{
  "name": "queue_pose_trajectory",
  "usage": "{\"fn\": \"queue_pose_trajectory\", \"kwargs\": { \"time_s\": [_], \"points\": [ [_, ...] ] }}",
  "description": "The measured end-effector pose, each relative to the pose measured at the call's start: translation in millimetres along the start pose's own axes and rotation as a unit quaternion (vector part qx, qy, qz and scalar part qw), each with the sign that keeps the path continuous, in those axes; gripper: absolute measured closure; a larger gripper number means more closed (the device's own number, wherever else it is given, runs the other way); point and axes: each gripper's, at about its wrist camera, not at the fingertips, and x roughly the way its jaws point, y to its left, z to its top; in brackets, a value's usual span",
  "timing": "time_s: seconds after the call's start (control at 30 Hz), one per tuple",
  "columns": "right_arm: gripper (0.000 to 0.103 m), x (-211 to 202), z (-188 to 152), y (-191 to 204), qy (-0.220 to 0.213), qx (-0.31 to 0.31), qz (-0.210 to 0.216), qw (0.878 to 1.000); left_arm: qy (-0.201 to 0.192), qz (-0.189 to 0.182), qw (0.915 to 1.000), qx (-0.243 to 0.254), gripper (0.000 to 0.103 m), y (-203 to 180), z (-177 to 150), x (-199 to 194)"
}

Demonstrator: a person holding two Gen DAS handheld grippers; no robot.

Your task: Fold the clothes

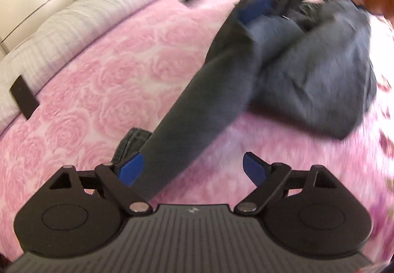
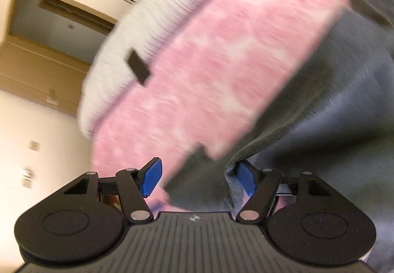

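On the pink rose-patterned bed cover [image 1: 103,68] lies one dark grey garment [image 1: 307,71], bunched at the far right with a single long sleeve [image 1: 197,110] stretching back toward your left gripper [image 1: 193,169]. Its jaws stand wide apart; the sleeve runs just beside the left blue finger pad [image 1: 130,169], and its cuff [image 1: 130,143] lies on the cover there. Your right gripper [image 2: 198,178] has its jaws apart too, with a grey fabric edge [image 2: 234,169] draped against the right pad [image 2: 246,178], not pinched. From the left view, your right gripper's blue pads sit on the garment's far end. One white ribbed quilt [image 1: 73,14] borders the cover, with one small black tag [image 1: 23,96].
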Motion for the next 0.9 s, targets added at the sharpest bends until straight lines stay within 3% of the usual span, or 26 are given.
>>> {"fn": "queue_pose_trajectory", "kwargs": {
  "time_s": [0.23,0.33,0.6,0.73,0.9],
  "points": [
    [0.032,20.1,65.4,29.4,-0.022,0.037,0.070,0.997,-0.009,0.089,0.9945,-0.055,0.008,1.0,33.7,30.4],
    [0.032,43.8,79.8,38.9,-0.020,0.042,0.092,0.995,-0.002,0.120,0.9904,-0.067,0.008,25.1,39.2,44.3],
    [0.031,61.8,85.9,28.8,-0.006,0.011,0.080,0.997,0.021,0.196,0.9750,-0.102,0.009,103.9,46.4,78.1],
    [0.031,54.9,80.1,10.8,-0.001,0.016,0.049,0.999,0.042,0.140,0.9752,-0.166,0.004,171.7,35.3,80.7],
    [0.029,37.1,61.5,-12.6,0.006,0.017,0.000,1.000,0.054,0.086,0.9764,-0.191,0.005,181.1,18.9,63.4]
  ]
}}
